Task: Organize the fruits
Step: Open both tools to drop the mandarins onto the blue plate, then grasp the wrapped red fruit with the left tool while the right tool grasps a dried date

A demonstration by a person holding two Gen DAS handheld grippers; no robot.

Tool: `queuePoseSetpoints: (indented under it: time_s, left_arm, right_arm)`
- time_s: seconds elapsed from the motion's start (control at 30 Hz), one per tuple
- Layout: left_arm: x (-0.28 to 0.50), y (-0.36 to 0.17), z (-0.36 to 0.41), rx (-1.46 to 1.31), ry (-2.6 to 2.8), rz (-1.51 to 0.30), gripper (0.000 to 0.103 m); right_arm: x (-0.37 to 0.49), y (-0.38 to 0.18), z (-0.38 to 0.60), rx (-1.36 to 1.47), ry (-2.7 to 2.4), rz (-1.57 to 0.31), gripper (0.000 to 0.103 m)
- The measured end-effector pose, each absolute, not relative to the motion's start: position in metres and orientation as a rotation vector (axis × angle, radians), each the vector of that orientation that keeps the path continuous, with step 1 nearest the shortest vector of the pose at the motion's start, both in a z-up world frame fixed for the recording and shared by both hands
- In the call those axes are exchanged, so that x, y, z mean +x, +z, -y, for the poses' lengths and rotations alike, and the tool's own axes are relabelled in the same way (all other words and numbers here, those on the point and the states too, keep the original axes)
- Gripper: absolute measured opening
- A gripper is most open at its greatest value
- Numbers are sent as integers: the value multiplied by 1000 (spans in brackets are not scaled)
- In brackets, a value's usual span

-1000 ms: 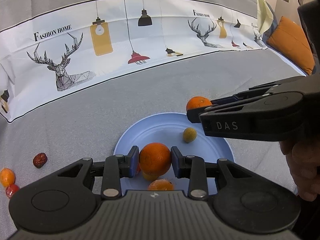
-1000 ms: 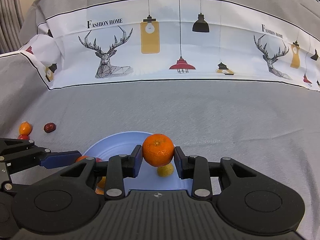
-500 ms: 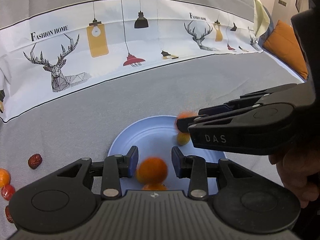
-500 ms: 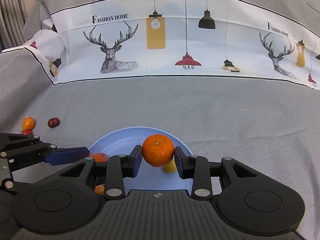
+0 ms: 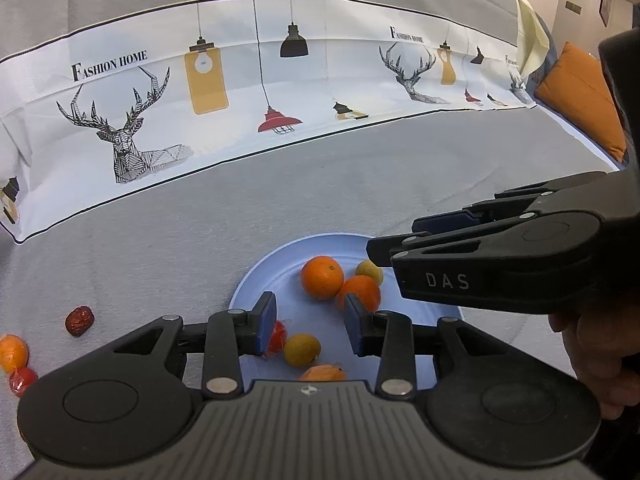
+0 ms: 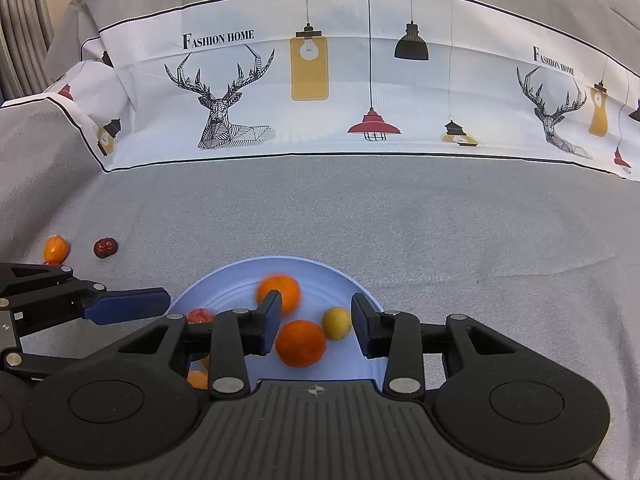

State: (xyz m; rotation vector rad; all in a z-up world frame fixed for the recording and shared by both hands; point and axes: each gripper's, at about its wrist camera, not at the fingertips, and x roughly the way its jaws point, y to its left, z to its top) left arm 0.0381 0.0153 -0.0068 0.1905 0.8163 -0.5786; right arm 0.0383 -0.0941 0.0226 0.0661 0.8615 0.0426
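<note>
Two round oranges on the pale blue round plate (image 5: 256,280), touching each other: one (image 5: 322,277) toward the plate's middle, the other (image 5: 360,291) just right of it. Same pair from the right wrist: far orange (image 6: 279,293) blurred, near orange (image 6: 301,343) sharp. Small yellow-green round fruit (image 5: 369,272) against the right orange, toward the far right rim. Nearer on the plate, a second yellow-green fruit (image 5: 302,349), a red crinkly-wrapped piece (image 5: 277,336) left of it, an orange papery-husked fruit (image 5: 322,373) at the near edge.

Left gripper (image 5: 311,322) spread wide over the plate's near half, nothing between its blue pads. Right gripper (image 6: 315,323) likewise wide apart, empty, above the plate's near right part.

Bare blue plate surface only at the left and far side; rim unobstructed there. Grey cloth tabletop (image 5: 200,240) bare on the far side up to the white printed cloth band with deer and lamps (image 5: 240,92); bare too to the right of the plate in the right wrist view.

Off the plate, well apart to the left: dark red wrinkled date (image 5: 79,321), small orange fruit (image 5: 13,353), small red fruit (image 5: 23,378) touching it.

Only in the left wrist view: husked fruit whole, orange cushion (image 5: 576,108) far right, right gripper side-on crossing the plate's right rim. Only in the right wrist view: grey curtain folds (image 6: 20,20) far left, plate's far right rim uncovered.
</note>
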Motion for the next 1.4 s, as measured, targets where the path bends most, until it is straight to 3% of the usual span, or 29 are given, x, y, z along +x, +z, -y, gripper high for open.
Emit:
queuePoseSetpoints:
  time_s: [1.27,1.4]
  left_arm:
    - [73,-4,-65,93,-236,-873,41]
    - [80,-2,-79,65,-169,-883,41]
  right_arm:
    - [40,25,79,49,51,-835,40]
    - [40,26,75,46,65,-811,32]
